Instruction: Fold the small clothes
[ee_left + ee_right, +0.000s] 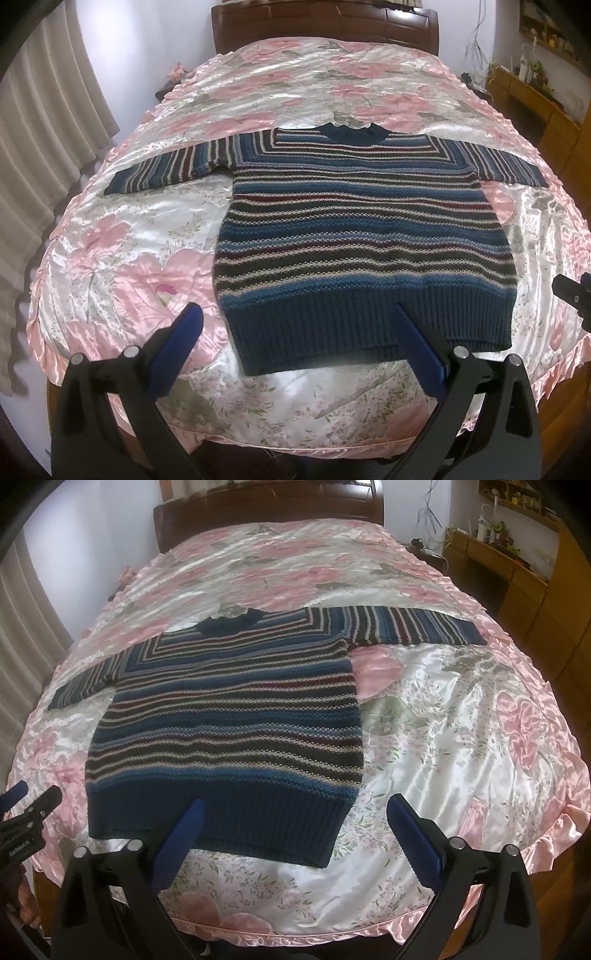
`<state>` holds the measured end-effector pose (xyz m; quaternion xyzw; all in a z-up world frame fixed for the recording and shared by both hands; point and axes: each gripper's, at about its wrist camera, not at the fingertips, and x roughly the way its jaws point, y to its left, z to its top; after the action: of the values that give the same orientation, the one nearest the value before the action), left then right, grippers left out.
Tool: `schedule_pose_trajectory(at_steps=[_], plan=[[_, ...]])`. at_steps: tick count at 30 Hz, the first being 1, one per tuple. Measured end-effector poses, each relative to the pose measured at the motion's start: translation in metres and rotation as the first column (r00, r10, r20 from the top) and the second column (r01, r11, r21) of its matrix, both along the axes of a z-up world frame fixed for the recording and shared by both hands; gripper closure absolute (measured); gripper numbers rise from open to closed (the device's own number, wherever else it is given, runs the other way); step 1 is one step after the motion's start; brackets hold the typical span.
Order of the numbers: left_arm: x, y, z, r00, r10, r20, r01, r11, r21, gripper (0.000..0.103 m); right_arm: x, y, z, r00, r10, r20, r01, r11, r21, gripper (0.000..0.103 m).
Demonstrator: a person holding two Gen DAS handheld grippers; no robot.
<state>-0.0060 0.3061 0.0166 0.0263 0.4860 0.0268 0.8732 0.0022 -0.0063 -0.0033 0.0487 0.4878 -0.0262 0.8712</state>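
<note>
The striped sweater (354,236) lies flat on the flowered bedcover (147,266), both sleeves spread out, its hem toward the cameras. The left gripper (297,325) and the right gripper (295,814) hang above the hem edge — both spread wide, holding nothing.

A striped sweater (229,716) lies flat on the floral bedspread (461,720), sleeves spread, hem toward the near edge. The right gripper (295,812) hovers wide open over the hem's right corner. The left gripper (26,801) shows at the left edge.
</note>
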Motion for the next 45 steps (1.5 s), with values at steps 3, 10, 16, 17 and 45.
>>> schedule_pose_trajectory(at_steps=[3,10,16,17,45], plan=[[0.0,0.001,0.0,1.0,0.0,0.0,0.0,1.0,0.002,0.003,-0.001,0.0,-0.001,1.0,0.001,-0.001,-0.001,1.0,0.0,0.004],[0.0,0.002,-0.001,1.0,-0.002,-0.001,0.002,1.0,0.009,0.003,0.003,0.003,0.0,1.0,0.003,-0.001,-0.003,1.0,-0.007,0.004],[0.001,0.003,-0.002,1.0,-0.001,0.0,0.001,1.0,0.014,0.003,0.004,0.003,-0.001,1.0,0.007,-0.001,-0.007,1.0,-0.002,0.004],[0.001,0.002,-0.002,1.0,-0.001,0.0,0.001,1.0,0.013,0.003,0.004,0.003,-0.001,1.0,0.008,-0.001,-0.008,1.0,-0.001,0.004],[0.002,0.004,-0.003,1.0,0.002,0.005,-0.002,0.999,0.039,0.003,0.007,0.005,-0.002,1.0,0.013,-0.002,-0.013,1.0,0.009,0.004]])
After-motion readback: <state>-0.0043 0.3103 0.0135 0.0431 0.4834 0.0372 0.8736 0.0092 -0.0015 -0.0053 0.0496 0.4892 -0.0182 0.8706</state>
